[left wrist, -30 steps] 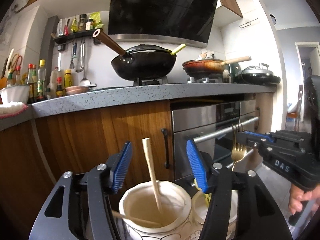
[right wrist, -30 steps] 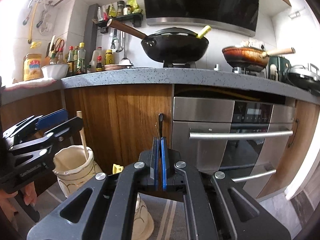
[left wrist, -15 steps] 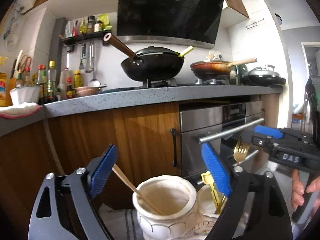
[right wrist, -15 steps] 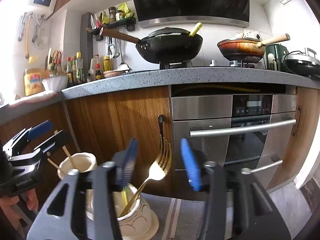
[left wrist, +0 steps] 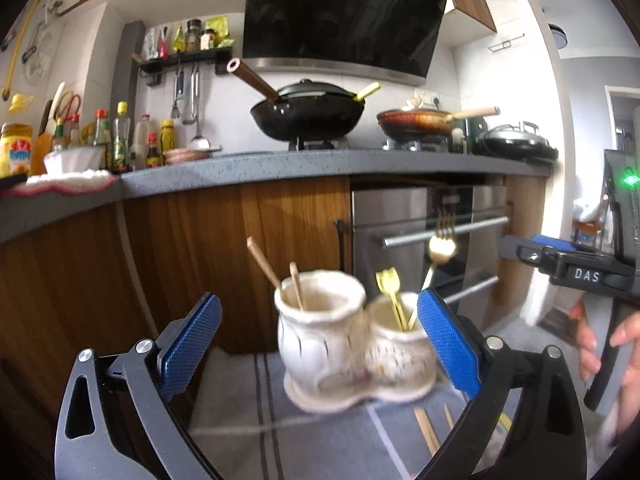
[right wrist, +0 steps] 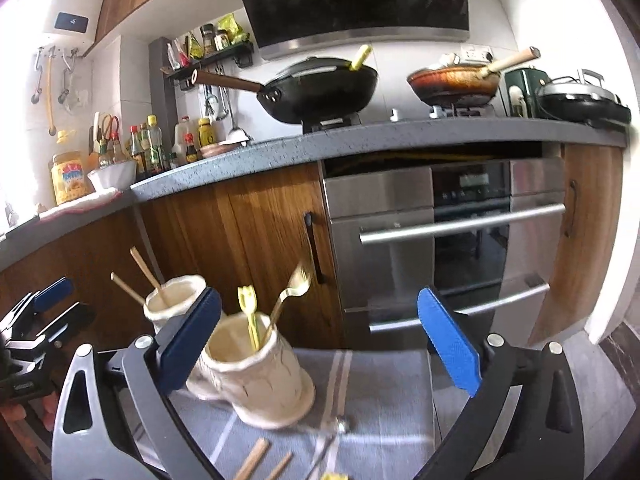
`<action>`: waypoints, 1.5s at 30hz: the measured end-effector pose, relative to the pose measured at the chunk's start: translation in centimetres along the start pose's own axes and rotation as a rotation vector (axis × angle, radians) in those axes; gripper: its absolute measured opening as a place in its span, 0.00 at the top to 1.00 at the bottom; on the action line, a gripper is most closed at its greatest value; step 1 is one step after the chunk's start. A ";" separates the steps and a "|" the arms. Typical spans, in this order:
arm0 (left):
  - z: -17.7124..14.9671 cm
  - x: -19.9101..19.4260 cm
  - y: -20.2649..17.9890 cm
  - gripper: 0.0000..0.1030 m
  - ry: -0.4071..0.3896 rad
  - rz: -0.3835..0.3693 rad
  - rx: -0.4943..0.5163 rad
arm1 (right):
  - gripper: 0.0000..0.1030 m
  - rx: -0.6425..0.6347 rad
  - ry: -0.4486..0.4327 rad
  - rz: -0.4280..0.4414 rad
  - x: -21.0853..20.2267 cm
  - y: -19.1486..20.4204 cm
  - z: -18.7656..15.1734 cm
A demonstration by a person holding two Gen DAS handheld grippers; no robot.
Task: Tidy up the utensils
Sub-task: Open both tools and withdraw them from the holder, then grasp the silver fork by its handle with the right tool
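Note:
A cream double-cup ceramic holder (left wrist: 352,344) stands on a grey striped cloth (left wrist: 328,440). Its larger cup holds two wooden chopsticks (left wrist: 276,274). Its smaller cup (right wrist: 256,372) holds a gold fork (left wrist: 438,252) and a yellow utensil (left wrist: 390,292). My left gripper (left wrist: 320,348) is open and empty, just short of the holder. My right gripper (right wrist: 320,344) is open and empty, with the holder near its left finger. More wooden chopsticks (right wrist: 264,460) lie on the cloth in front, also seen in the left wrist view (left wrist: 428,432).
Wooden cabinets (right wrist: 248,248) and a steel oven (right wrist: 448,240) stand behind. The grey counter (left wrist: 280,168) above carries a black wok (left wrist: 308,112), a frying pan (left wrist: 420,122) and bottles (left wrist: 116,140). The right gripper (left wrist: 560,268) shows at the left view's right edge.
The right gripper opened and let the gold fork into the smaller cup. The left gripper opened wider, released its chopstick into the larger cup, and both pulled back from the holder.

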State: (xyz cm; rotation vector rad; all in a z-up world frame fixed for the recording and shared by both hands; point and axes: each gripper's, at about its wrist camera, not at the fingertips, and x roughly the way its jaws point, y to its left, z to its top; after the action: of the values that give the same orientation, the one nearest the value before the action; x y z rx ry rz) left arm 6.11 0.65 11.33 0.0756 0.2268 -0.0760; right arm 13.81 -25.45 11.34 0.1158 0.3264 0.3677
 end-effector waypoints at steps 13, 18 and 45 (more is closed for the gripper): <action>-6.7 -3.0 -0.2 0.05 0.131 -0.013 -0.014 | 0.06 -0.081 0.180 0.034 -3.3 2.2 -7.4; -8.3 -3.8 0.6 0.05 0.160 -0.029 -0.053 | 0.06 -0.149 0.264 0.086 -5.0 4.2 -10.3; -11.7 -3.0 3.1 0.05 0.215 -0.051 -0.115 | 0.84 -0.361 0.572 0.243 -4.2 9.2 -17.8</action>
State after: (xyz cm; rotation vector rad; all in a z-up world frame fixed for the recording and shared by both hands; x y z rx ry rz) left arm 0.83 4.86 0.82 -0.0367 0.4469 -0.1054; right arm 1.13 -17.55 -2.66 -0.3136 0.8072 0.6952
